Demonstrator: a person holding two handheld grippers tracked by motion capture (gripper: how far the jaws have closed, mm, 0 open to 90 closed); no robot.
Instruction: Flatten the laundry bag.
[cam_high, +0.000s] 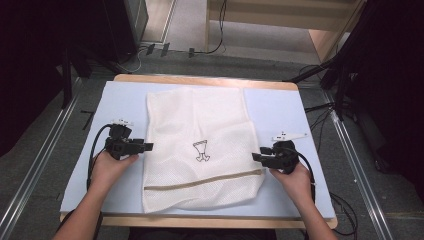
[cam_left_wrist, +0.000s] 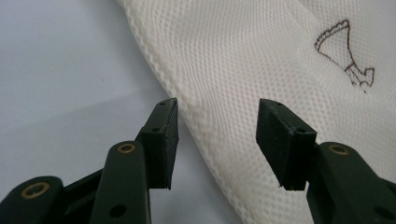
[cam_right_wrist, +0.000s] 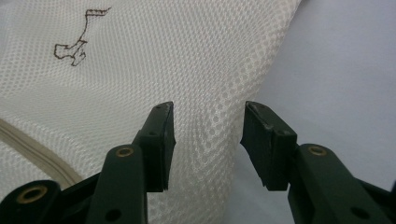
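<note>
Both grippers, left (cam_high: 146, 147) and right (cam_high: 256, 156), gape at the mesh bag's (cam_high: 200, 120) side edges, gripping nothing. I judge the bag already spread flat on the table (cam_high: 280, 110); any folding remains.

The left gripper (cam_high: 148, 147) points inward, jaws parted. The right gripper (cam_high: 255, 157) faces it, jaws also apart, nothing pinched.
</note>
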